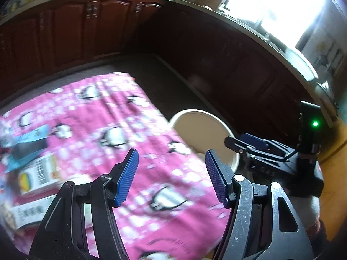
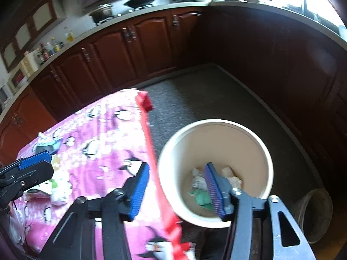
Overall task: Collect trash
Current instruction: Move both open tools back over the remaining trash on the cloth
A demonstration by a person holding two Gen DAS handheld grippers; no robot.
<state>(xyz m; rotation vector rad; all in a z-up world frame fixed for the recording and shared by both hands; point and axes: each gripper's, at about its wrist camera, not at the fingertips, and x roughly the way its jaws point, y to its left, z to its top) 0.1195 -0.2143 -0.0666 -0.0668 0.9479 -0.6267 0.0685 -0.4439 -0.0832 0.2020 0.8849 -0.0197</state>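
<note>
A long red wrapper (image 2: 151,151) hangs blurred between the spread right tongs (image 2: 176,191), seemingly loose, beside the rim of the cream bin (image 2: 260,151) that holds crumpled trash (image 2: 203,186). It may well land on the pink penguin cloth (image 1: 134,130) or the floor instead. The left tongs (image 1: 171,177) stand spread and empty over the bench; its cartons (image 1: 36,177) remain uncollected.

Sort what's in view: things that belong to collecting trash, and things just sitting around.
Job:
- cream bin with scraps inside
- red wrapper between the right tool's open blue pads
- packets on the pink cloth
- left tool, open

Lying about:
- wok
- bottles
- grey pot
</note>
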